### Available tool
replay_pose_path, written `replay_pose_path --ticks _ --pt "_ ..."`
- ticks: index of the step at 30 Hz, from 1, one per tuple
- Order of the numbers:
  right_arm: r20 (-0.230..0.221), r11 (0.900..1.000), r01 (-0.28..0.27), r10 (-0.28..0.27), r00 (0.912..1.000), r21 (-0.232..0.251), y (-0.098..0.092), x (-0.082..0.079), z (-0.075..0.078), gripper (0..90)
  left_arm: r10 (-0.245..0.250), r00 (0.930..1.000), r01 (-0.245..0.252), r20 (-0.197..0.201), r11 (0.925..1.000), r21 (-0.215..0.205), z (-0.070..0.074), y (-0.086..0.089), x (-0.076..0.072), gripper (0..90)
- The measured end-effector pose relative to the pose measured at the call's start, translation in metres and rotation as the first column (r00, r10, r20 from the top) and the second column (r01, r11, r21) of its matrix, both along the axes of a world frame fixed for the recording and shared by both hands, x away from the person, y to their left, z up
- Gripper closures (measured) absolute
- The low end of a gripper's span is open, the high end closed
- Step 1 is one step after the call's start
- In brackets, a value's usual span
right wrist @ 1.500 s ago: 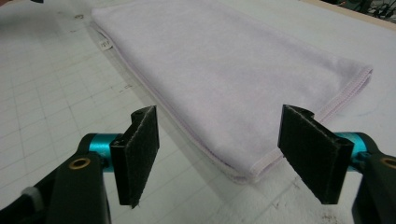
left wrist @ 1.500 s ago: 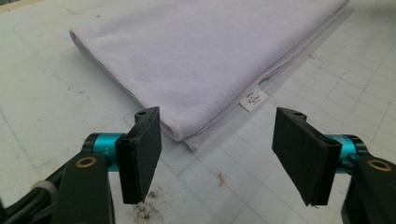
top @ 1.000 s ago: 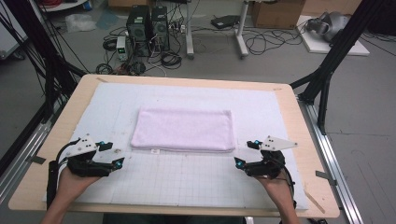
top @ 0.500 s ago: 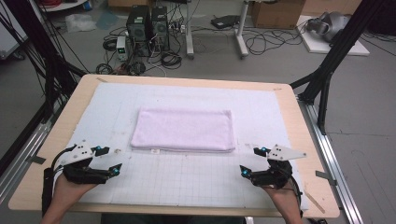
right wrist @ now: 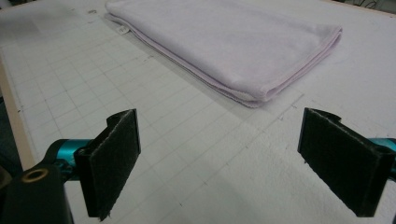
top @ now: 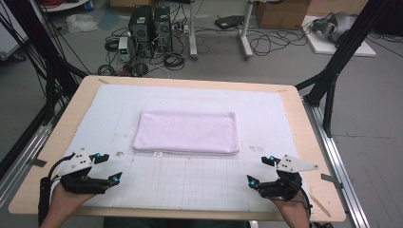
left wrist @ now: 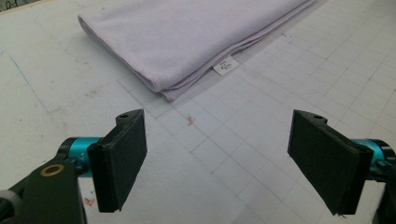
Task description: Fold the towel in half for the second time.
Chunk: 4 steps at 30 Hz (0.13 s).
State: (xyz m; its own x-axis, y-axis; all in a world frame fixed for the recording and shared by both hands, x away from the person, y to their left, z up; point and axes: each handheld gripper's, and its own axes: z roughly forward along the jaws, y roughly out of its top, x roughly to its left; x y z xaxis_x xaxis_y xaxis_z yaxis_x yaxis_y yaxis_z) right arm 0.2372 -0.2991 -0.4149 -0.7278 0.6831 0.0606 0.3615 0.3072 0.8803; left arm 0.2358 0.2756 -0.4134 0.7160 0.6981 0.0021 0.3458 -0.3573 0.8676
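Observation:
A pale lilac towel [top: 186,131], folded into a flat rectangle, lies at the middle of the white grid mat [top: 190,180]. Its small white label [left wrist: 225,65] pokes out of the near edge. My left gripper [top: 109,167] is at the near left of the mat, open and empty, well short of the towel [left wrist: 196,32]. My right gripper [top: 257,170] is at the near right, also open with nothing between its pads; its jaws have just been opening. From the left gripper [left wrist: 217,140] and the right gripper [right wrist: 219,135], only bare mat lies between the pads, with the towel [right wrist: 233,37] beyond.
The mat covers a wooden table [top: 309,142] whose near edge runs just behind both hands. Black frame struts [top: 332,71] stand at the table's left and right sides. Computer cases [top: 149,23] and cables lie on the floor beyond the far edge.
Both hands have drawn back toward the near edge of the table, away from the towel. The right one has also shifted slightly outward. The towel has not moved.

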Motion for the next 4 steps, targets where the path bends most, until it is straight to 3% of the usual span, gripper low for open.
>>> replay_pose_path --ticks 4 --pt "0.003 1.000 0.004 -0.004 1.0000 -0.001 -0.0003 -0.0016 0.0001 12.4 -0.001 1.0000 0.001 0.001 1.0000 0.001 -0.0002 -0.0001 0.0011 20.2"
